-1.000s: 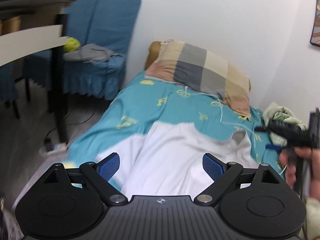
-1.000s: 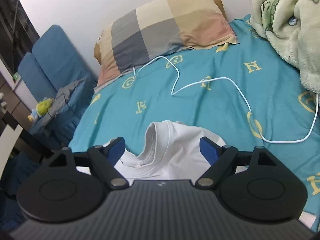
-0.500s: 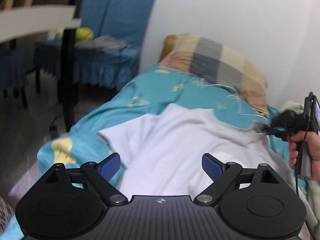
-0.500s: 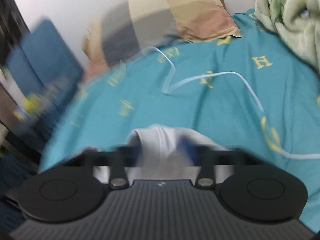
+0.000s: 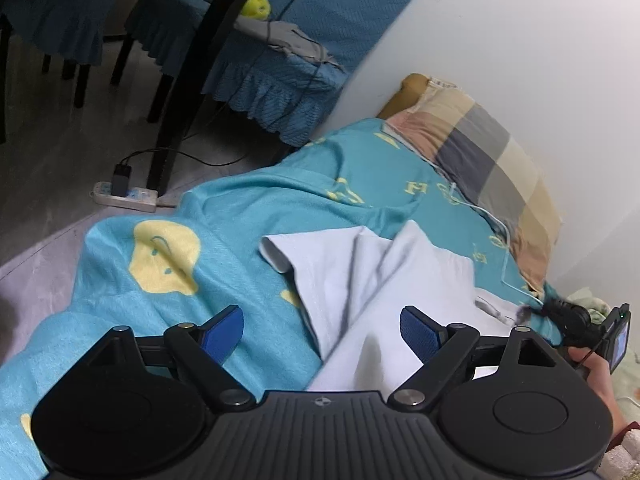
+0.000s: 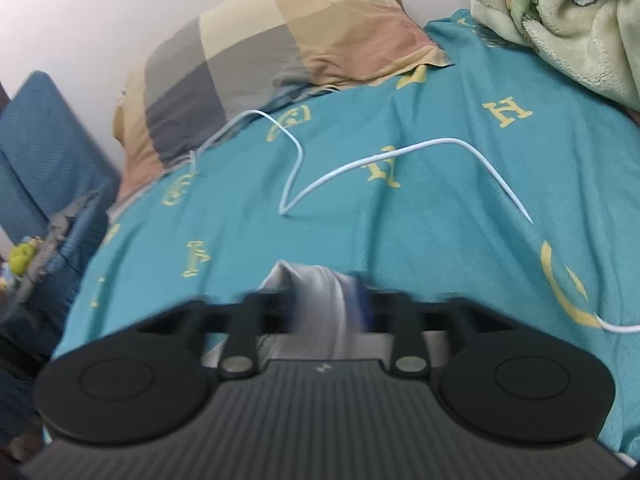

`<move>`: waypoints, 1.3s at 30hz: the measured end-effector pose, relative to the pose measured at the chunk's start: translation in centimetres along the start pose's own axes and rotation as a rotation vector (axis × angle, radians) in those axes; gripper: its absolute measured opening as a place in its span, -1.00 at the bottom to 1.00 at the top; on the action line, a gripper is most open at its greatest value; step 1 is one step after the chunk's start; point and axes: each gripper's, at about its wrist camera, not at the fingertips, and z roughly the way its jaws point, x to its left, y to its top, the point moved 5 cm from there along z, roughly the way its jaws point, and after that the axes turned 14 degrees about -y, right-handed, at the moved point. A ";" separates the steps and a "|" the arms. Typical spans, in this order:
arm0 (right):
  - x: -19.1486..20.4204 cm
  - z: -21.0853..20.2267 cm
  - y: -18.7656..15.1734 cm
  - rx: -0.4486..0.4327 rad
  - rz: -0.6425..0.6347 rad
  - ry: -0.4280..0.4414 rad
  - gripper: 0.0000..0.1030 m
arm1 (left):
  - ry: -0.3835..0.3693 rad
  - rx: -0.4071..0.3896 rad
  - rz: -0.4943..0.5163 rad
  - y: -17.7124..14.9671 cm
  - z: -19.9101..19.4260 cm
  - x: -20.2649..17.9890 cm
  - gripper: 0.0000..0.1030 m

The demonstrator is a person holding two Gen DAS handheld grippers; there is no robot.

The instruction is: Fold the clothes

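Observation:
A white T-shirt (image 5: 400, 280) lies spread on the teal bed sheet (image 5: 224, 208), one sleeve pointing left. My left gripper (image 5: 320, 320) hovers over its lower left edge, jaws wide and closing slightly, nothing pressed between the blue pads. At the far right of the left wrist view, a hand (image 5: 596, 376) holds my right gripper (image 5: 568, 316) at the shirt's collar. In the right wrist view the right gripper (image 6: 322, 308) is blurred. Its jaws are opening, with a bunched ridge of the T-shirt (image 6: 308, 280) collar standing between them.
A checked pillow (image 6: 272, 52) lies at the head of the bed by the wall. A white cable (image 6: 400, 152) loops across the sheet. A green fleece blanket (image 6: 560, 12) is heaped on the right. Blue-covered chairs (image 5: 280, 60), a black table leg (image 5: 188, 80) and a power strip (image 5: 124, 196) stand left of the bed.
My left gripper has dropped and rolled, so the bed now looks tilted, and sits nearer the shirt's edge. The right gripper's jaws snapped inward onto the collar and are now blurred in motion.

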 end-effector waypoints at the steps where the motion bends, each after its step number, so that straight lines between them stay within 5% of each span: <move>1: 0.2 -0.5 0.1 -0.001 -0.008 0.014 0.88 | -0.008 0.000 0.002 0.0 -0.2 -0.2 0.69; 8: 0.0 -5.9 0.0 -0.024 -0.026 0.075 1.00 | -0.025 -0.010 0.004 0.1 -0.4 -0.5 0.69; 24: -6.6 -34.0 -10.1 -0.129 -0.146 0.152 0.99 | -0.012 0.015 0.266 -2.4 -5.2 -7.0 0.67; 32: -10.0 -42.0 -15.6 -0.108 -0.106 0.159 0.97 | -0.070 0.019 0.189 -2.2 -7.8 -6.7 0.66; 37: -12.1 -42.0 -17.5 -0.045 -0.022 0.172 0.91 | -0.103 0.006 0.013 -1.6 -7.0 -3.5 0.47; 39: -12.5 -41.1 -17.5 -0.035 -0.017 0.167 0.68 | -0.113 -0.002 -0.059 -1.2 -6.1 -2.1 0.40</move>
